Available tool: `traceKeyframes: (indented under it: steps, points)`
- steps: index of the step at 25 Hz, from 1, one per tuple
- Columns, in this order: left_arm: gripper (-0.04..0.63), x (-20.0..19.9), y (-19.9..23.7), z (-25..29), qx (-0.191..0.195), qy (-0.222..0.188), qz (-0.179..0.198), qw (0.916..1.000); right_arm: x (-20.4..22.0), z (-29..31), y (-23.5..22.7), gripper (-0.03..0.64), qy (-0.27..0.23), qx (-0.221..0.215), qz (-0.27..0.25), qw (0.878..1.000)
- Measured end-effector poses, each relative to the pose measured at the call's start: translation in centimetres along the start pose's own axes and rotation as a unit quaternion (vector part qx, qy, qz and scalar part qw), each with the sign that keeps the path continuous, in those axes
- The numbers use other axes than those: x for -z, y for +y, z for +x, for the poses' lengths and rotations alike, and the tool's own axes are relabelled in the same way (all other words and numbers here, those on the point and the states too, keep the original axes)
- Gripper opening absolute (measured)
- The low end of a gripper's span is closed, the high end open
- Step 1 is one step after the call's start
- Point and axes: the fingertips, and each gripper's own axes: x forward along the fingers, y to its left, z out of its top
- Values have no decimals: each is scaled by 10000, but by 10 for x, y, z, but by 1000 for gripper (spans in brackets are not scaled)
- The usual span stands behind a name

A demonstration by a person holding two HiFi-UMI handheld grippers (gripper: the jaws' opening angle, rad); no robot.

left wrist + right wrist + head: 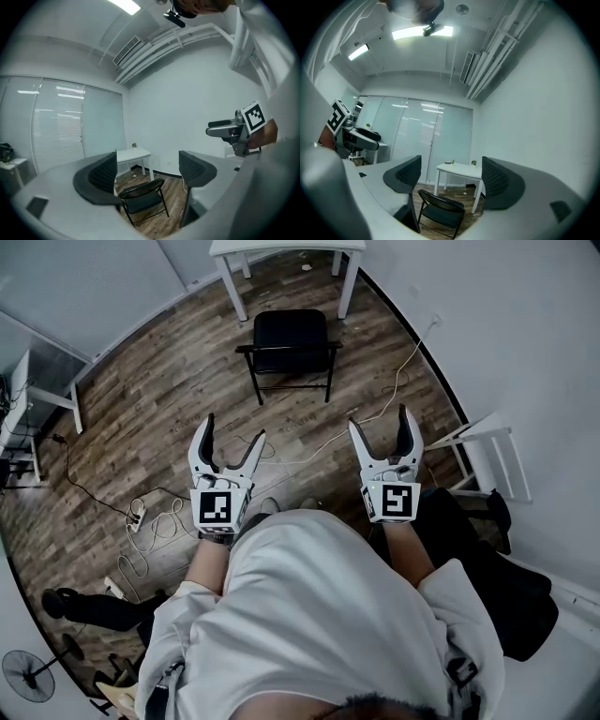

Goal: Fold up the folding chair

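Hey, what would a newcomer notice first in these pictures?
A black folding chair stands unfolded on the wood floor, in front of a white table. Nearer the person, the left gripper and right gripper hover with jaws apart and empty, both pointing at the chair.

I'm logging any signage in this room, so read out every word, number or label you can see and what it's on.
No readable words, numbers or brand names anywhere.
The left gripper and right gripper each carry a black-and-white square marker: a coded pattern, not text.
The folding chair and white table show no print.
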Motion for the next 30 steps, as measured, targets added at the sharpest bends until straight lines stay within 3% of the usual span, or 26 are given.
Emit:
traceKeyframes:
  steps: [10,19,25,30]
  points:
    - [405,21,8,14,-209,249,2,9995,25,12,-3,385,220,-159,-1,9996]
    - [403,49,32,85,23,358,-75,9993,42,65,-27,383,380,-41,-130,9992]
    - [402,71,69,159,264,685,265,9970,51,139,-36,383,526,-48,-215,9984]
    - [402,107,98,226,583,1087,677,9901,65,210,-48,383,726,61,-276,9970]
